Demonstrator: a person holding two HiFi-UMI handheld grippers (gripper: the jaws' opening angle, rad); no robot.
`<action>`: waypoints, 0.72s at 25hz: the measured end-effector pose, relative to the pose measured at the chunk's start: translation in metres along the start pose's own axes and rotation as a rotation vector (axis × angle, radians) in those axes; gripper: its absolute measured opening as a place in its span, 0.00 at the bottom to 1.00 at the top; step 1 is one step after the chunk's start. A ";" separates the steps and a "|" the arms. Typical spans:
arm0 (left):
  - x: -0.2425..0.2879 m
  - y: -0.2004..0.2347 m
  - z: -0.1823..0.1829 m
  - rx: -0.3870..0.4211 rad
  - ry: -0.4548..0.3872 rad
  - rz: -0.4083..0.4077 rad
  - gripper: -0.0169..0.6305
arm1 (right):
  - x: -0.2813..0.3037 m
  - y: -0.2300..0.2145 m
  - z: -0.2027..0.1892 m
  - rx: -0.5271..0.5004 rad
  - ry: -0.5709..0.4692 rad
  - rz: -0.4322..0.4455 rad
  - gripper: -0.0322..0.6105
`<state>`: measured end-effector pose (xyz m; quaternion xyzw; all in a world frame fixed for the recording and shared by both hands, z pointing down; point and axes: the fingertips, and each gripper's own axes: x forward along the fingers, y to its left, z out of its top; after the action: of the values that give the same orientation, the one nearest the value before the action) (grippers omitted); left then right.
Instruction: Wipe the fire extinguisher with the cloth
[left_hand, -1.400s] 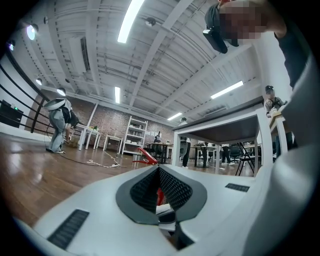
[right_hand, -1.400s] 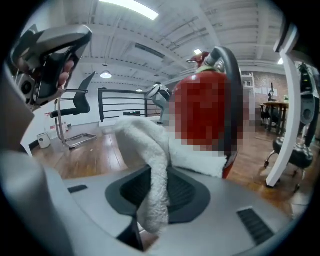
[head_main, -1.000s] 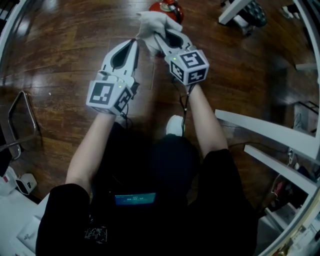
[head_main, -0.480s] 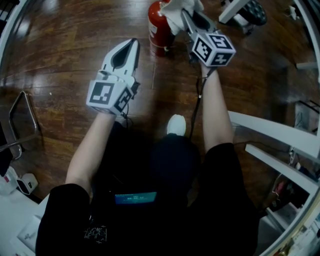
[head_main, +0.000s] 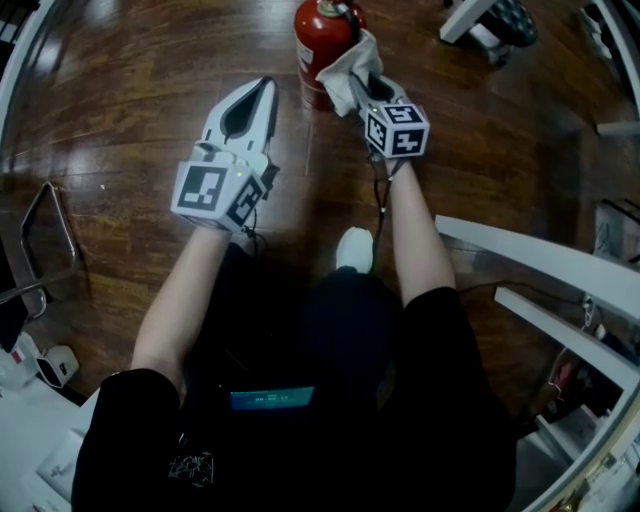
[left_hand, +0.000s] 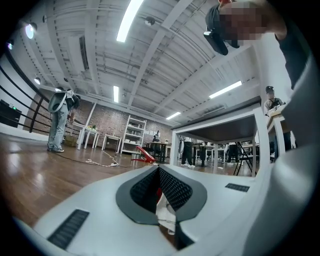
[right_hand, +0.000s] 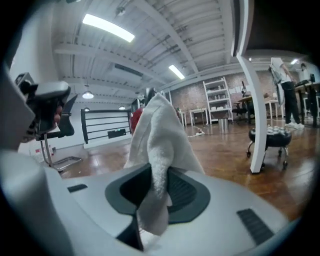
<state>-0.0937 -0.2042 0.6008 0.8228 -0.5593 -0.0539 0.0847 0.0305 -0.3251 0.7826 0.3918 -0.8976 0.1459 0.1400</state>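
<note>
Head view: the cloth (head_main: 343, 68) is pinched tight in the right gripper (head_main: 356, 84) against the upright fire extinguisher (head_main: 316, 42) on the floor (head_main: 130, 90). The left gripper (head_main: 266, 88) is held shut and empty nearby. Since it's not braced, the extinguisher could be tipped by a hard wipe.

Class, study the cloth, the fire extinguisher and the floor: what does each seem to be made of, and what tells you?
Cloth: soft white terry-like fabric, judging by its fuzzy nap and limp folds.
Fire extinguisher: probably painted metal; its red body is smooth and glossy.
Floor: dark wood or wood-look planks with a polished sheen reflecting lights.
</note>
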 end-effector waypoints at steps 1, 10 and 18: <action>0.000 -0.001 -0.001 0.000 0.001 0.000 0.03 | 0.005 -0.001 -0.014 0.002 0.037 0.001 0.22; -0.007 0.001 -0.001 0.002 0.007 -0.001 0.03 | -0.012 -0.006 -0.005 0.000 0.018 0.014 0.22; -0.008 0.002 -0.007 0.002 0.017 -0.003 0.03 | -0.063 -0.048 0.137 -0.004 -0.267 0.025 0.23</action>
<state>-0.0975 -0.1973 0.6079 0.8242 -0.5574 -0.0467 0.0887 0.0887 -0.3651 0.6411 0.3961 -0.9134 0.0925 0.0181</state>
